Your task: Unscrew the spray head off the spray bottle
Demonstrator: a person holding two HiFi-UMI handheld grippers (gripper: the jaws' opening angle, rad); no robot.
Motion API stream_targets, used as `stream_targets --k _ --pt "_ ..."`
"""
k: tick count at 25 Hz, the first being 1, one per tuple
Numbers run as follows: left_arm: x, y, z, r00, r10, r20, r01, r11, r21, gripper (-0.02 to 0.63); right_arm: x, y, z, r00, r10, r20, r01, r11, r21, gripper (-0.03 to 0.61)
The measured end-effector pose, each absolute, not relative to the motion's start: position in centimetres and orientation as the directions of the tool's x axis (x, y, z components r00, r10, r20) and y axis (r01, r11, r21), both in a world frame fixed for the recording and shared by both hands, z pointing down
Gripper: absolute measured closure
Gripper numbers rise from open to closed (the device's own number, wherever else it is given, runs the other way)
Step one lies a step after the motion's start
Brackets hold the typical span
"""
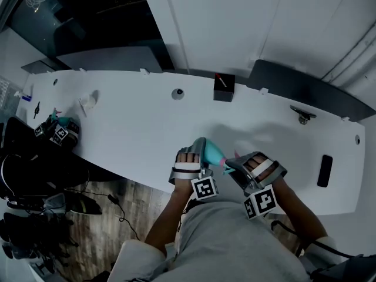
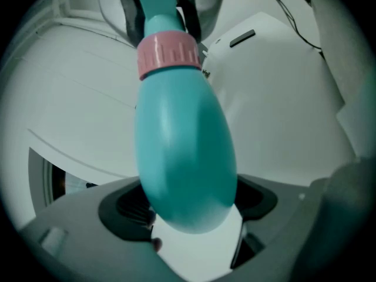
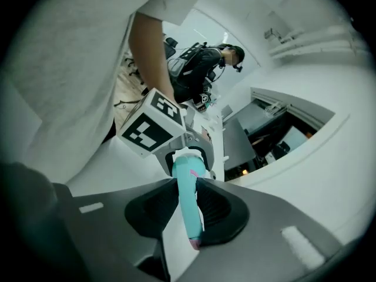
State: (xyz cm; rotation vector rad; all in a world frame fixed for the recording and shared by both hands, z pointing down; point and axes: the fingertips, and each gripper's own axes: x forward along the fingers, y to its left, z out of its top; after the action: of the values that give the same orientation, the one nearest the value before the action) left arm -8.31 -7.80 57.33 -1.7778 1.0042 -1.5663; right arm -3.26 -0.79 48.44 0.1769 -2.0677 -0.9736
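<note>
the bottle (image 2: 182, 151) was held by its belly in the wide jaws of the left gripper (image 1: 197, 157), its long axis pointed straight into the right gripper (image 1: 238, 164), whose narrow jaws were clamped on the spray head (image 3: 189, 198).

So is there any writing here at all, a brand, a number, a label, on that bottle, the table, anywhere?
No readable words or numbers anywhere.
Spray bottle, spray head, pink collar: plain colour, no label showing.
Left marker cube, right marker cube: black-and-white square patterns, not letters.
Black box on the table: a red mark, too small to read.
</note>
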Motion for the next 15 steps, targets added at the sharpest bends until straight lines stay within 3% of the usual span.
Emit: stream_targets --k 9,12,15 --pt "-7.6 -7.3 57.8 0.036 -0.801 0.597 -0.169 -0.594 -0.786 0.201 -2.8 -0.7 48.4 -0.65 -0.39 0.653 0.068 0.825 0.561 0.485" --pt "-7.4 -7.1 58.3 0.05 -0.792 0.608 -0.184 -0.606 -0.774 0.201 -2.7 -0.5 48.3 -0.653 -0.386 0.652 0.113 0.801 0.587 0.486" --pt "-6.8 -6.9 58.3 0.099 -0.79 0.605 -0.189 -0.612 -0.768 0.201 -2.3 -0.2 48.2 -0.644 -0.386 0.66 0.253 0.707 0.66 0.489"
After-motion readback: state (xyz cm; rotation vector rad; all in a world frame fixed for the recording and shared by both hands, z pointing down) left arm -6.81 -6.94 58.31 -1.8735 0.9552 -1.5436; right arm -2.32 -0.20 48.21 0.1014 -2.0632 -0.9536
